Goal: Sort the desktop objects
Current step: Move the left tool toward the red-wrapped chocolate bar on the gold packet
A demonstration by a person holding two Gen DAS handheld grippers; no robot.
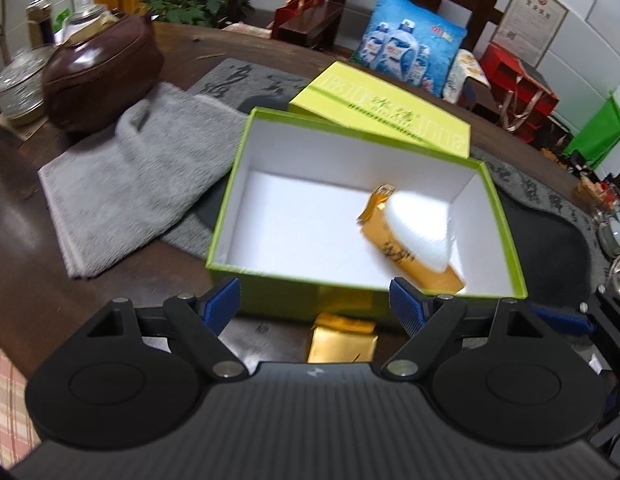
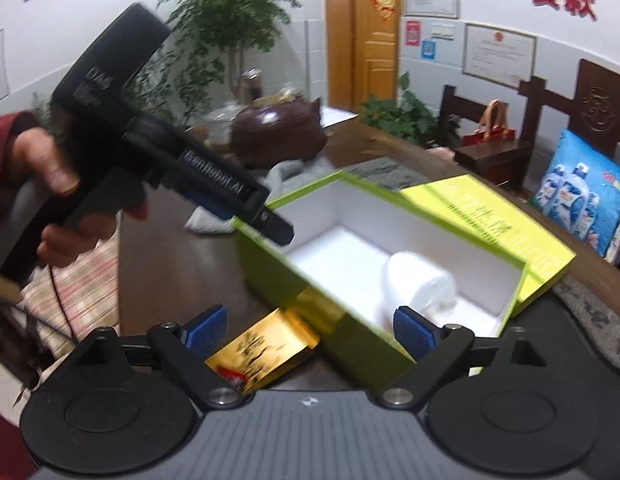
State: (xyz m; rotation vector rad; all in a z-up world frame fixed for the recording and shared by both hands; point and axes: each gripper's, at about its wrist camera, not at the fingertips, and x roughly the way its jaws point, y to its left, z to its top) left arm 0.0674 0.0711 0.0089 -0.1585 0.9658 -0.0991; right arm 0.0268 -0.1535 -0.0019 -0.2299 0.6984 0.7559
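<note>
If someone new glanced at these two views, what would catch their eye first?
Probably the bright green box, open at the centre of the dark table, with a gold packet and a white roll inside. Its lid leans behind it. A second gold packet lies on the table just outside the box's near wall, and a grey towel lies to its left.

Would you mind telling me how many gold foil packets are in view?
2. One gold foil packet lies inside the open green box, partly under a white roll; the other lies on the table before the box. More may be hidden.
</note>
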